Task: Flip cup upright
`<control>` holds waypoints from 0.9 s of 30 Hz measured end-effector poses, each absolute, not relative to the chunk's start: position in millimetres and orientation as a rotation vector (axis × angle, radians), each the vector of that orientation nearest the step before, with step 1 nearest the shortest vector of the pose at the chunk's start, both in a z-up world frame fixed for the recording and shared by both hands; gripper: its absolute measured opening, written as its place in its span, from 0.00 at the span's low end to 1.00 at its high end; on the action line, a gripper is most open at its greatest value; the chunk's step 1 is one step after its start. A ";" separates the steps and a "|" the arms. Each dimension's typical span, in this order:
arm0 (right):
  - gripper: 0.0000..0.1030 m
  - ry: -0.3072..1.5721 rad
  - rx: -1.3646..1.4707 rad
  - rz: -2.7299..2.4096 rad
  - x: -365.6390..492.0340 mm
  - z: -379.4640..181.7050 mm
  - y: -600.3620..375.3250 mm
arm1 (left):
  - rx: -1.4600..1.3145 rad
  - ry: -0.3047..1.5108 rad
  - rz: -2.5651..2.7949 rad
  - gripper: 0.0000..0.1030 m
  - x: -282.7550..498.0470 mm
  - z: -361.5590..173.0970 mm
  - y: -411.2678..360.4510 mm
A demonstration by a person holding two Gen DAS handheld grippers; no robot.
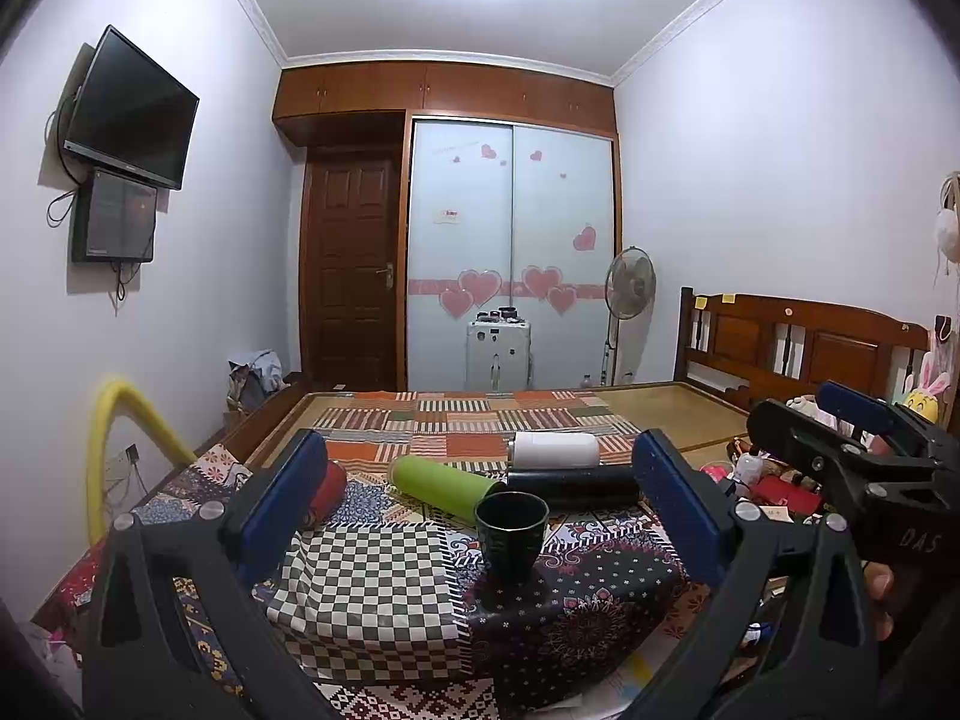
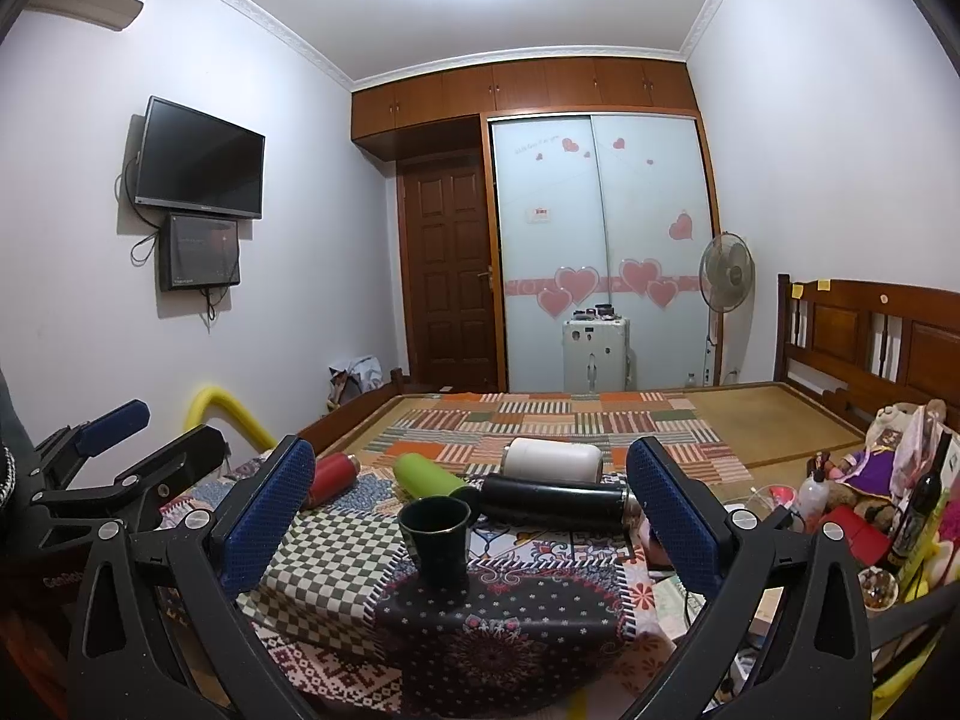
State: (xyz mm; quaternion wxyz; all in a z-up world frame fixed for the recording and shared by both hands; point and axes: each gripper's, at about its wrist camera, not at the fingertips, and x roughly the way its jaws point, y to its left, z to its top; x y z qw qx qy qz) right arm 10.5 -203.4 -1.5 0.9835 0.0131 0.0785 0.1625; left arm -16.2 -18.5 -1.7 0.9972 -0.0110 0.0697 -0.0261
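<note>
A dark green cup (image 1: 511,534) stands upright, mouth up, on the patterned cloth of a small table (image 1: 372,588); it also shows in the right wrist view (image 2: 437,537). My left gripper (image 1: 480,510) is open and empty, its blue pads (image 1: 675,501) wide apart on either side of the cup, which sits a little ahead of them. My right gripper (image 2: 465,507) is open and empty too, with the cup between and ahead of its pads (image 2: 270,510). Each gripper shows at the edge of the other's view.
Behind the cup lie a red bottle (image 1: 327,492), a green bottle (image 1: 438,483), a black flask (image 1: 570,483) and a white one (image 1: 555,450). A bed (image 1: 480,414) lies beyond. Clutter and toys (image 2: 870,480) crowd the right side.
</note>
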 end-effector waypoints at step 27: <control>1.00 0.155 0.028 0.319 10.7 1.0 -202.8 | -0.051 0.163 -0.077 1.00 -11.7 -6.1 -13.4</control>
